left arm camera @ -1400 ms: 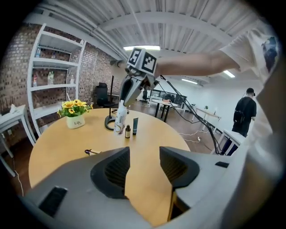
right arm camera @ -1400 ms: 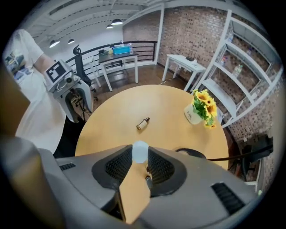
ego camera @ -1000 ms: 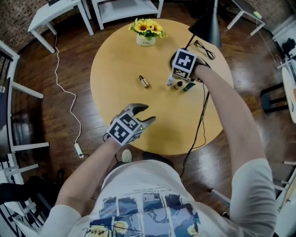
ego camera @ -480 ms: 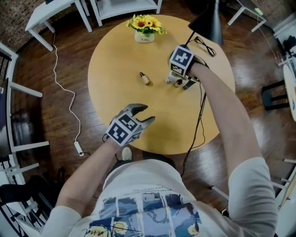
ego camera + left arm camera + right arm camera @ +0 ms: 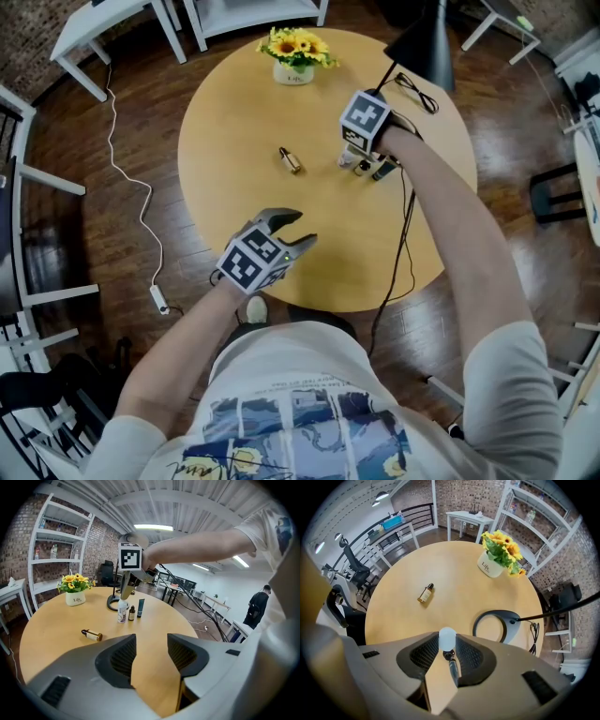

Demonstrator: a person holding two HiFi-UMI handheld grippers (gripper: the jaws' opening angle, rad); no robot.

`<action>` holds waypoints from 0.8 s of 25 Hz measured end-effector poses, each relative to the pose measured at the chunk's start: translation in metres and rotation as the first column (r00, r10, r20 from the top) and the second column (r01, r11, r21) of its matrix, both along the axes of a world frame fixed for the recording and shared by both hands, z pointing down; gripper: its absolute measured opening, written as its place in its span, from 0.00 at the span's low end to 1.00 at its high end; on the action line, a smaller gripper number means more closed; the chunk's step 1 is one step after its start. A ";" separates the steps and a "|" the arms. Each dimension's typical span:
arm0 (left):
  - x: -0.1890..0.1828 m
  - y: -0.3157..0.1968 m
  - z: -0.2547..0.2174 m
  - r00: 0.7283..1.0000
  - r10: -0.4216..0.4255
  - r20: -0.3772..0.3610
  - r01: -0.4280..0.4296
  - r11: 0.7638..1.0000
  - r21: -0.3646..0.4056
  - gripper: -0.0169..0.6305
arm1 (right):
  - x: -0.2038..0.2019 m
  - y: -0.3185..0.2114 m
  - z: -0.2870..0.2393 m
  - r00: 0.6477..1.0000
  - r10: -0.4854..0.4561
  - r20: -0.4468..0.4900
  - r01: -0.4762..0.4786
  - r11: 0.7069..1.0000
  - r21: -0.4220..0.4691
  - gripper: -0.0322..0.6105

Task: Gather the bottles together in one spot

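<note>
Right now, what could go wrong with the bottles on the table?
1. The right tongs pinch the white bottle at its top, close beside a small brown bottle and a dark tube; a wobble might topple them.
2. The bottle lying on its side, apart from the others, might roll when the open left tongs reach for it.

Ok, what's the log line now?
right claw: on white bottle | left claw: open, empty | brown bottle: lying apart
</note>
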State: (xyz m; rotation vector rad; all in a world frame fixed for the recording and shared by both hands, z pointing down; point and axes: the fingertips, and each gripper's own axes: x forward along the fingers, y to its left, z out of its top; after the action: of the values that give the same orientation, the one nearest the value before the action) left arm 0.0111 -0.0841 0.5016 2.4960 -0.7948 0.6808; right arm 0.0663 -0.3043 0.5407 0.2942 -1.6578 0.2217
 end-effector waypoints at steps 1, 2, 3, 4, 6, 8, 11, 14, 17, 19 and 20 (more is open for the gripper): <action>0.001 0.001 0.000 1.000 0.000 -0.001 0.000 1.000 -0.001 0.32 | 0.001 0.000 -0.001 1.000 0.000 -0.003 0.001 1.000 0.006 0.26; 0.001 0.002 0.000 1.000 0.000 -0.003 0.000 1.000 -0.002 0.32 | 0.001 0.000 -0.001 1.000 -0.001 -0.008 0.001 1.000 0.012 0.26; 0.001 0.002 -0.001 1.000 0.000 -0.003 0.000 1.000 -0.002 0.32 | 0.001 0.000 -0.001 1.000 -0.001 -0.012 0.001 1.000 0.017 0.26; 0.000 0.002 -0.001 1.000 0.000 -0.004 0.000 1.000 -0.001 0.32 | 0.001 -0.001 -0.002 1.000 -0.001 -0.015 0.001 1.000 0.021 0.26; -0.004 0.001 0.000 1.000 -0.003 -0.006 0.003 1.000 -0.001 0.32 | -0.002 -0.003 -0.002 1.000 0.003 -0.009 -0.003 1.000 0.024 0.26; -0.006 0.001 0.001 1.000 -0.008 -0.010 0.008 1.000 -0.002 0.32 | -0.004 -0.003 -0.004 1.000 0.008 0.000 -0.008 1.000 0.021 0.26; -0.008 0.003 0.001 1.000 -0.015 -0.014 0.015 1.000 -0.003 0.32 | -0.004 -0.003 -0.009 1.000 0.012 0.005 -0.012 0.999 0.032 0.28; -0.009 0.004 0.002 1.000 -0.013 -0.017 0.013 1.000 -0.004 0.32 | -0.003 -0.002 -0.013 1.000 0.021 0.009 -0.022 0.999 0.043 0.30; -0.010 0.004 0.002 1.000 -0.012 -0.023 0.012 1.000 -0.004 0.32 | 0.000 0.000 -0.018 0.999 0.029 0.014 -0.030 0.998 0.051 0.30; -0.010 0.003 0.001 1.000 -0.010 -0.025 0.010 1.000 0.000 0.32 | 0.004 -0.001 -0.025 0.999 0.037 0.017 -0.038 0.997 0.064 0.30; -0.010 0.003 0.001 1.000 -0.009 -0.025 0.009 1.000 0.003 0.32 | 0.005 -0.002 -0.029 0.999 0.041 0.022 -0.042 0.996 0.074 0.30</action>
State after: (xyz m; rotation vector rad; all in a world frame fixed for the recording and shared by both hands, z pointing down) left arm 0.0007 -0.0814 0.5024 2.4972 -0.7975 0.6443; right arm 0.0714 -0.3059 0.5113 0.3841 -1.6841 0.1950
